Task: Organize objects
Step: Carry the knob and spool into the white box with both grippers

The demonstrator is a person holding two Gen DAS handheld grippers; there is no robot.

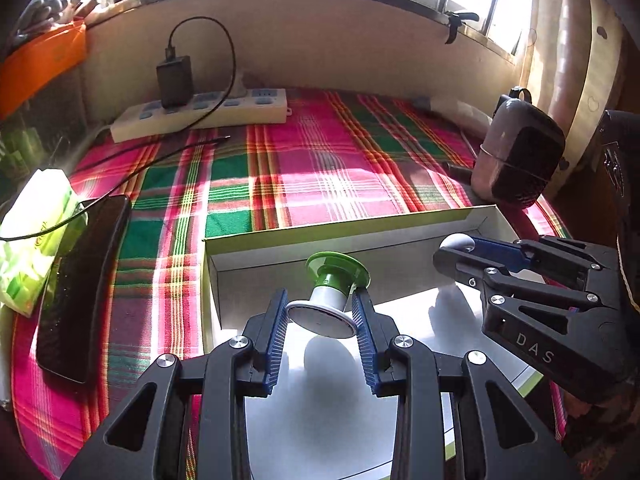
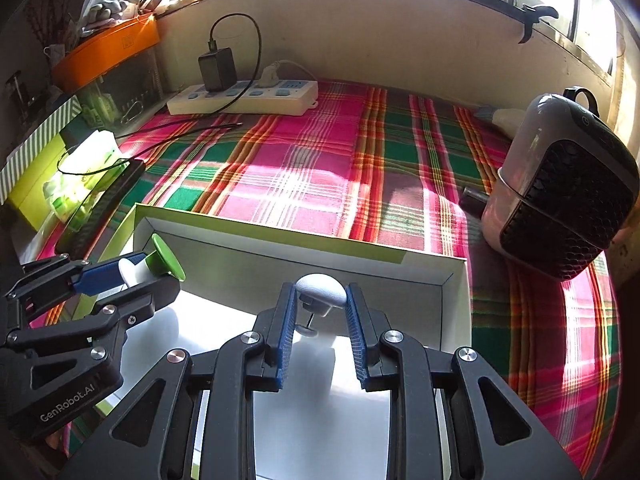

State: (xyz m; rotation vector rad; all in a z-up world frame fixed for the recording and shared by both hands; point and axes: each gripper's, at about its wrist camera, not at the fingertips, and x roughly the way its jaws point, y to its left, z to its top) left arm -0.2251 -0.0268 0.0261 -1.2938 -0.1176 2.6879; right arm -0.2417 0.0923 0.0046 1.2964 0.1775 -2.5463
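My left gripper [image 1: 320, 300] is shut on a small green-and-white spool-shaped object [image 1: 330, 292] and holds it above the open white cardboard box [image 1: 360, 228]. It also shows in the right wrist view [image 2: 156, 266]. My right gripper [image 2: 320, 300] is shut on a small white rounded object with a metal pin [image 2: 320, 292], also over the box [image 2: 280, 236]. In the left wrist view the right gripper [image 1: 460, 250] is at the right with the white object [image 1: 458, 242] at its tips.
The box sits on a plaid cloth [image 1: 320, 160]. A black phone [image 1: 80, 292] and a tissue pack [image 1: 32, 232] lie left. A power strip with charger [image 1: 200, 112] is at the back. A small heater [image 2: 560, 188] stands right. An orange box [image 2: 108, 52] is back left.
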